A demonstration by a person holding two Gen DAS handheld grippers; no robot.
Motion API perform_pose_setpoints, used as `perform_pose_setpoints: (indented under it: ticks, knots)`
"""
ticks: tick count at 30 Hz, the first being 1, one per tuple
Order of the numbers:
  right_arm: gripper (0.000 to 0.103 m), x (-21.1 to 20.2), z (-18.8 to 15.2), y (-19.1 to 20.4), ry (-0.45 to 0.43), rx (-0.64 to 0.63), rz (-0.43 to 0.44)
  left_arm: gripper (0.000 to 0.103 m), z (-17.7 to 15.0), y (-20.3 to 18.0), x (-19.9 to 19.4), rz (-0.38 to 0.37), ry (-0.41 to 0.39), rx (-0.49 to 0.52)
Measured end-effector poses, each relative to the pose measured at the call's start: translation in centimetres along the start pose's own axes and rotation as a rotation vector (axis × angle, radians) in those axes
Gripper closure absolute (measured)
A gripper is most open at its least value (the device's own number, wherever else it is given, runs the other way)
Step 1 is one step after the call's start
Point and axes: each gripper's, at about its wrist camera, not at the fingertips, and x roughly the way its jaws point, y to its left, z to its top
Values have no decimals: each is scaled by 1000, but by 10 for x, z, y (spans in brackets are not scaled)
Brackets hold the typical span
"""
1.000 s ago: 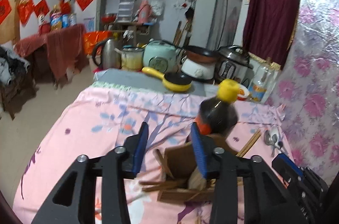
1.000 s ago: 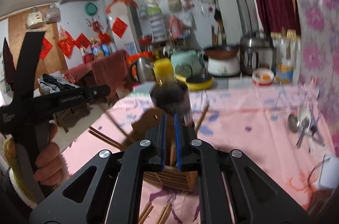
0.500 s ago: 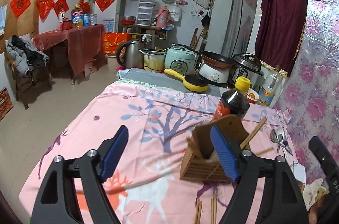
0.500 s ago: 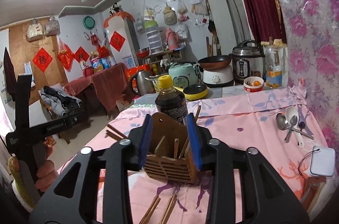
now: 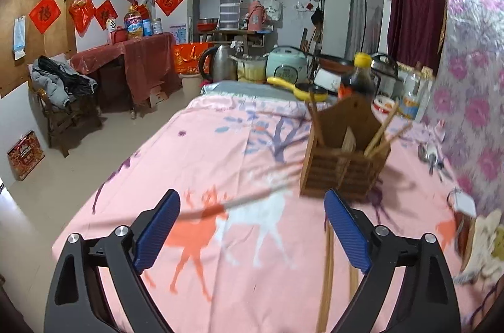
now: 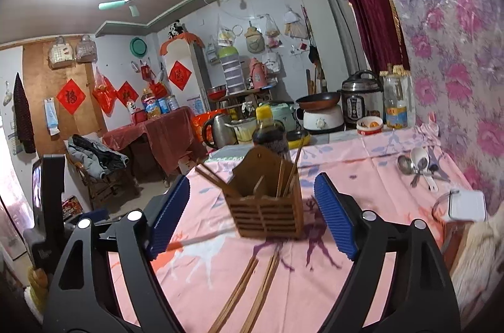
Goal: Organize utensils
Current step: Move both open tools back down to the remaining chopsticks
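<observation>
Two grippers, and both sets of jaws are spreading apart with nothing pinched between the blue pads. The left gripper [image 5: 252,226] hovers over the pink tablecloth [image 5: 220,150], and the wooden utensil holder [image 5: 343,156] stands upright at about 1 o'clock from it, well clear of the pads. A few chopsticks [image 5: 382,128] lean out of the holder's compartments; a blurred one [image 5: 239,200] lies across the cloth between holder and left pad.

From the right gripper [image 6: 252,216] the holder [image 6: 267,207] is dead ahead at 12 o'clock, framed by the open pads but not touched. Loose chopsticks [image 6: 252,285] lie on the cloth at 6 o'clock from the holder. A dark sauce bottle [image 6: 269,131] with a yellow cap stands just behind the holder. Spoons [image 6: 415,164] sit at 2 o'clock, near the wall.
</observation>
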Motion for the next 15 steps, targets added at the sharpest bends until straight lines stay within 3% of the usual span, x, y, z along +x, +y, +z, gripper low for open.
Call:
perform_pose_setpoints:
  ticks: [6, 15]
  knots:
    - [22, -10, -47, -7, 80, 9, -17, 11, -61, 6, 4, -4, 98, 0]
    - [22, 6, -140, -19, 313, -10, -69, 11, -140, 20, 29, 6, 250, -15]
